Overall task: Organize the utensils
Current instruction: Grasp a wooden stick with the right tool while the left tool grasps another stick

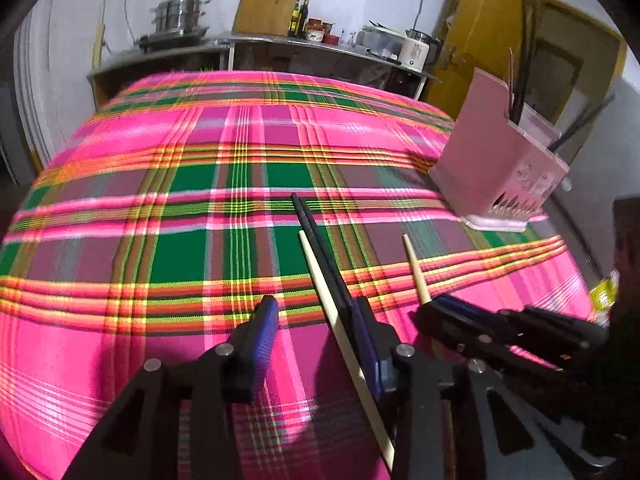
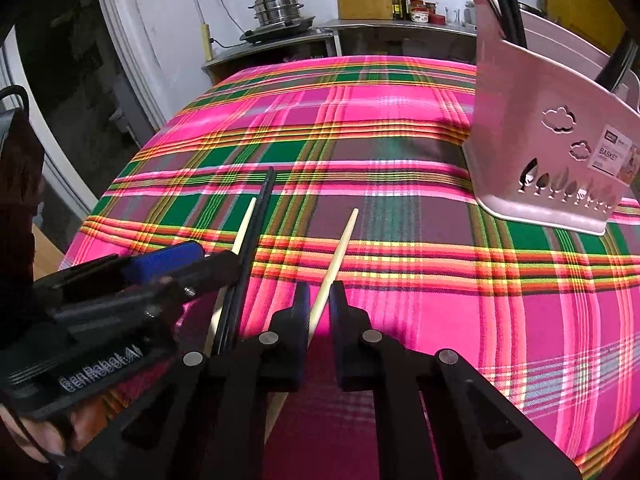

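Observation:
A cream chopstick (image 1: 324, 292) and a pair of black chopsticks (image 1: 316, 232) lie side by side on the plaid tablecloth (image 1: 160, 208). My left gripper (image 1: 316, 316) is open; the chopsticks run along its right finger. A second cream chopstick (image 2: 338, 256) lies between the fingers of my right gripper (image 2: 320, 300), which stands slightly open around it, not clamped. It shows in the left wrist view too (image 1: 416, 268). A pink utensil basket (image 2: 548, 132) stands at the right, holding dark utensils (image 1: 520, 92).
The table edge falls away at the left and front. Behind the table a steel counter (image 1: 280, 44) carries a steamer pot (image 1: 180, 12), bottles, jars and a white kettle (image 1: 414, 52). A yellow door (image 1: 500, 40) is at the back right.

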The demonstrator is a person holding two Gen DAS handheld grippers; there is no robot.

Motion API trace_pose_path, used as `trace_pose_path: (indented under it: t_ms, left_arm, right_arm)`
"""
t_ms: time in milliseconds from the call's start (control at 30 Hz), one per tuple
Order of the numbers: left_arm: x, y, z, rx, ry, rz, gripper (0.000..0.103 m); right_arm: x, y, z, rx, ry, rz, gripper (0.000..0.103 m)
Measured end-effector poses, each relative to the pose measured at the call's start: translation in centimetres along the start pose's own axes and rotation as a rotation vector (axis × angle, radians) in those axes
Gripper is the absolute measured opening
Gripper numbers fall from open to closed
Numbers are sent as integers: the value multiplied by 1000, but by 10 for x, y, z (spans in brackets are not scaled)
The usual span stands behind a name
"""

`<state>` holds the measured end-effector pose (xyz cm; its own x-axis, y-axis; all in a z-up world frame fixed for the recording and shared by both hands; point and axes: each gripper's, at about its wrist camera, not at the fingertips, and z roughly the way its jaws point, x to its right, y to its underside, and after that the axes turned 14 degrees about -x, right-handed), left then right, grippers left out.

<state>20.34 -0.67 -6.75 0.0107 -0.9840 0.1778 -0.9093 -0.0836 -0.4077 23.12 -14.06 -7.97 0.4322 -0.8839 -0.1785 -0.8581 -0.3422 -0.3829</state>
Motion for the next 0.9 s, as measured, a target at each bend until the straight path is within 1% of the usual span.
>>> trace_pose_path:
  t_ms: [33,133,267,333,433,500,567,633,667,800,833,867,900]
  left_arm:
    - [1,0,0,1,-12,1,38]
    - [-6,-1,-2,-1,15,-27,38]
    - [-15,-3,-3,7,10,-70,38]
    - [-15,-4,-1,10,-15,-64,38]
    - [-2,-5,2,14,-94,-24,39]
    - [-3,-8,4,15,-99,-43,41]
    - [0,-11,6,14,-111,-40,44]
    - [9,-13,10,3,-160,-1,47]
    - [12,-13,11,6,-169,8,47]
    - [7,-13,8,8,-146,-4,47]
    - [7,-13,8,8,-152,-2,43]
    - [6,-12,8,9,-158,-2,34]
    - [5,-12,6,9,-157,-4,29]
  right_arm:
    - [1,1,0,0,-2,2,9]
    - [4,4,-2,2,-6,7,9]
    - [11,8,-5,6,-10,24,9]
    - [15,10,-7,8,-14,36,9]
    - [19,12,-8,11,-23,48,9]
    - [20,14,-8,13,-24,53,9]
    - [22,15,-9,14,-24,57,9]
    - [25,16,-11,15,-22,63,9]
    - [27,17,-12,16,-21,68,9]
    - [31,20,-14,20,-23,82,9]
    - [32,21,-14,20,-23,84,9]
    - [32,22,-14,21,-24,85,9]
    - [32,22,-14,20,-22,86,9]
